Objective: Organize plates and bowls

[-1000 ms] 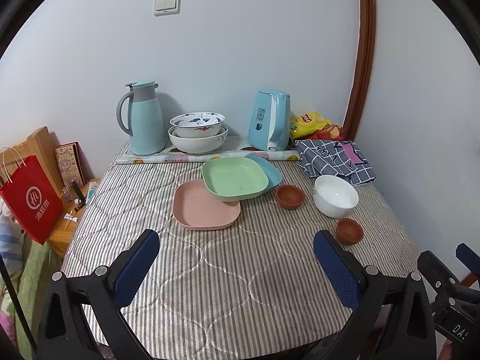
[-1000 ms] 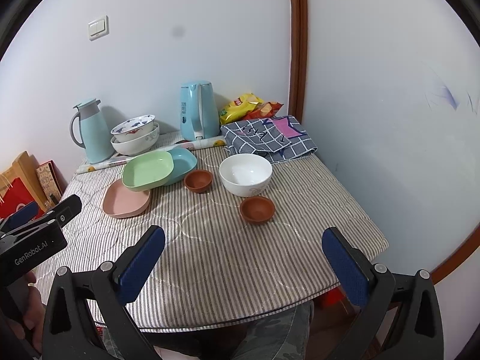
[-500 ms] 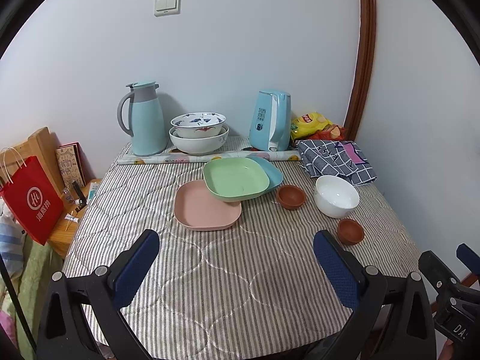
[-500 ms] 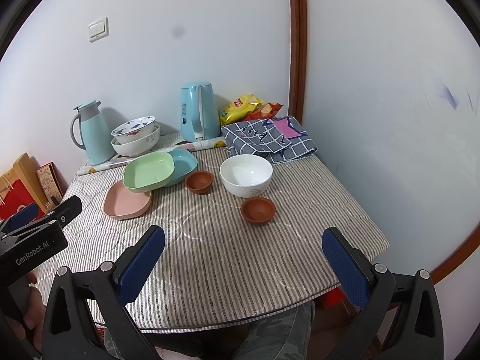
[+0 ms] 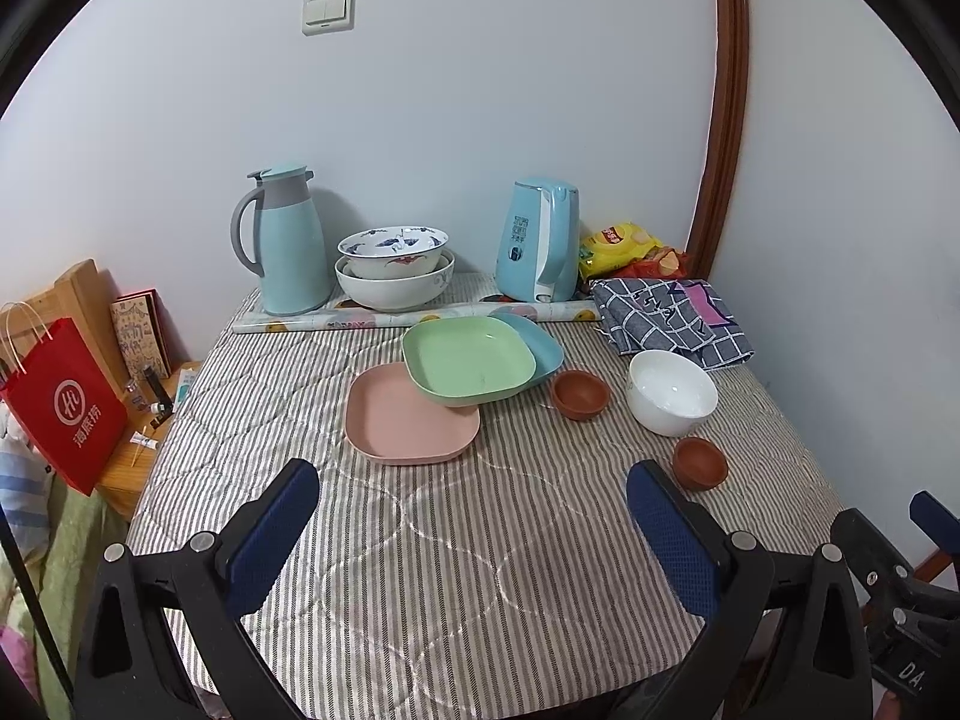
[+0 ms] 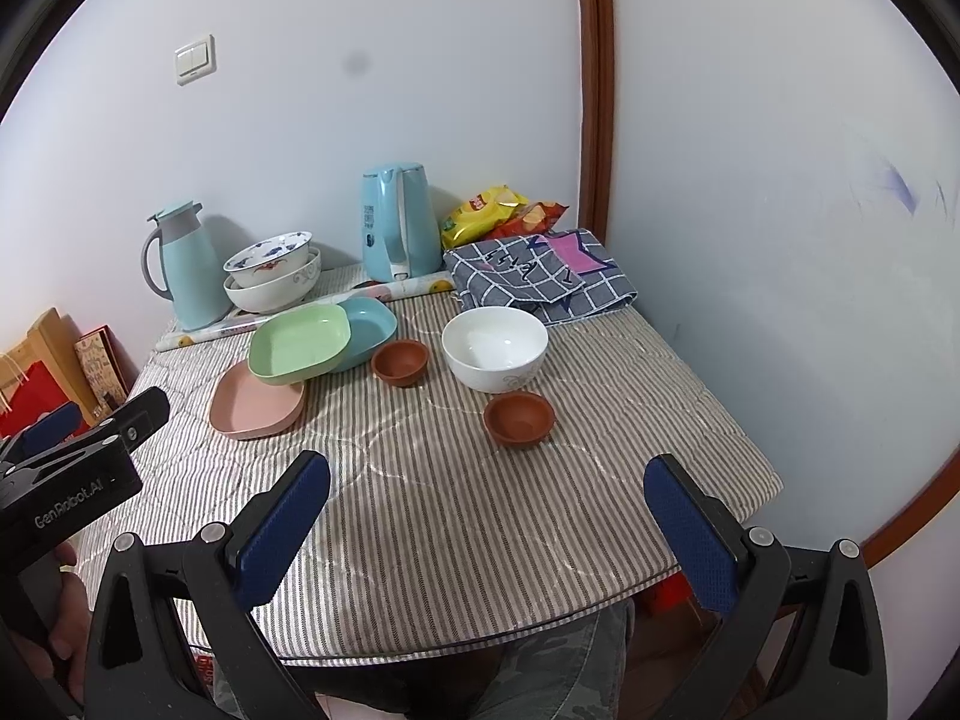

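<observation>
On the striped table a pink plate (image 5: pixel 408 417) (image 6: pixel 255 405) lies flat. A green plate (image 5: pixel 468 360) (image 6: pixel 300 342) rests tilted on it and on a blue plate (image 5: pixel 543 345) (image 6: pixel 369 324). Two small brown bowls (image 5: pixel 579 394) (image 5: pixel 699 462) (image 6: pixel 400 361) (image 6: pixel 519 418) flank a white bowl (image 5: pixel 672 390) (image 6: pixel 495 348). Two patterned bowls (image 5: pixel 393 270) (image 6: pixel 273 279) are nested at the back. My left gripper (image 5: pixel 474 516) and right gripper (image 6: pixel 486 516) are open and empty above the table's near edge.
A thermos jug (image 5: pixel 285 240), an electric kettle (image 5: pixel 540 240), snack bags (image 5: pixel 624 243), a checked cloth (image 5: pixel 666 312) and a rolled sheet (image 5: pixel 414 318) line the back. A red bag (image 5: pixel 66 408) stands left of the table. Walls close the back and right.
Both views have drifted very slightly; the dishes have not moved and both grippers stay open.
</observation>
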`<state>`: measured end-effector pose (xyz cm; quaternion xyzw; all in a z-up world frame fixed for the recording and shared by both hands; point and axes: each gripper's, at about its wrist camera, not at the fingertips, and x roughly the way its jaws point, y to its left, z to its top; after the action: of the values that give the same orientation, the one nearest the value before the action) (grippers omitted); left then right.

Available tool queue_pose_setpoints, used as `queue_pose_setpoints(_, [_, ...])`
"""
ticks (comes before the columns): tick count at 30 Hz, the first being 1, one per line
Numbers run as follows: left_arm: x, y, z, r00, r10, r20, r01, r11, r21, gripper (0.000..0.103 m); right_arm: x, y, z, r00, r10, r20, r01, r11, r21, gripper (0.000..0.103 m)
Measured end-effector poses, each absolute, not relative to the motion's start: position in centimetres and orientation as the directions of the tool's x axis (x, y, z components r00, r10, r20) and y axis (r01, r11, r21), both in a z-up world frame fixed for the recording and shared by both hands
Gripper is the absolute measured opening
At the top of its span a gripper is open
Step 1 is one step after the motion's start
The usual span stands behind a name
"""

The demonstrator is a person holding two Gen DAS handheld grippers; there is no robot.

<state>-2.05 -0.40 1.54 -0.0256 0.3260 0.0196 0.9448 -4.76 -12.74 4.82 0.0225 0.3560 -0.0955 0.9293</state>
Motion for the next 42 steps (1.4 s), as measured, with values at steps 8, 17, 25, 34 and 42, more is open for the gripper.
queue_pose_setpoints(8, [-1.3,-0.3,1.8,0.783,0.019,-0.622,-0.053,0.998,-0.037,0.103,-4.1,-12.4,4.9,0.725,-0.154,-0.671,0.183,0.983,-0.028,0.103])
queue_pose_setpoints(17, [0.6,-0.2,2.0,0.771,0.014,-0.637,-0.049,0.998,-0.037,0.103,-2.5,-12.4,4.8,0.718,-0.134,-0.683,0.179,0.984,-0.006,0.103])
queue_pose_setpoints(25, [2.3,-0.3,2.3,0.761,0.011,-0.649,-0.046,0.998,-0.036,0.103,-1.0,-12.5,5.1,0.714,-0.125,-0.688,0.186,0.982,0.014,0.103])
queue_pose_setpoints(34, [5.3,0.4,2.3,0.747,0.012,-0.665,-0.052,0.998,-0.041,0.103,1.6,-12.4,5.1,0.703,-0.161,-0.692,0.198,0.98,-0.026,0.103])
queue_pose_setpoints(42, [9.0,2.5,1.6,0.722,0.037,-0.69,-0.092,0.995,-0.044,0.103,5.8,-11.7,3.9,0.692,-0.102,-0.715,0.144,0.99,-0.002,0.103])
